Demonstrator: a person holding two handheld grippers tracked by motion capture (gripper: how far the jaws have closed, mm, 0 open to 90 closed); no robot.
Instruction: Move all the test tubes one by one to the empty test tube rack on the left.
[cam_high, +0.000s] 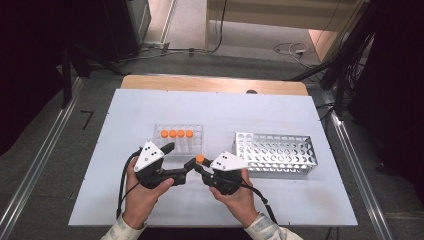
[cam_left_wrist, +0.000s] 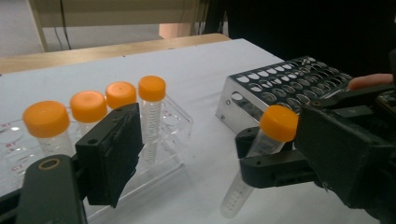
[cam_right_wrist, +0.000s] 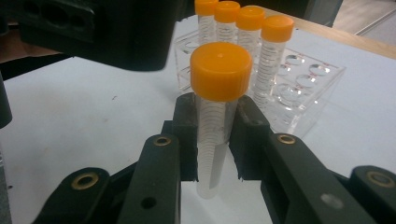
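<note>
A clear tube with an orange cap (cam_high: 200, 158) hangs above the white table between my two grippers. My right gripper (cam_high: 201, 166) is shut on it; in the right gripper view both pads (cam_right_wrist: 187, 121) press the tube (cam_right_wrist: 219, 70) just under its cap. My left gripper (cam_high: 180, 156) is open, and in the left gripper view the tube (cam_left_wrist: 279, 122) sits tilted between its jaws, close against the right one. Whether that jaw touches the cap I cannot tell. The left gripper (cam_left_wrist: 219, 144) has its other jaw in front of the clear rack (cam_left_wrist: 173, 126).
The clear rack (cam_high: 197, 131) holds a row of several orange-capped tubes (cam_high: 175, 133) just beyond the grippers. A perforated metal rack (cam_high: 275, 152) stands to the right with its holes free. The white board (cam_high: 150, 105) lies on a wooden table; cables run on the floor behind.
</note>
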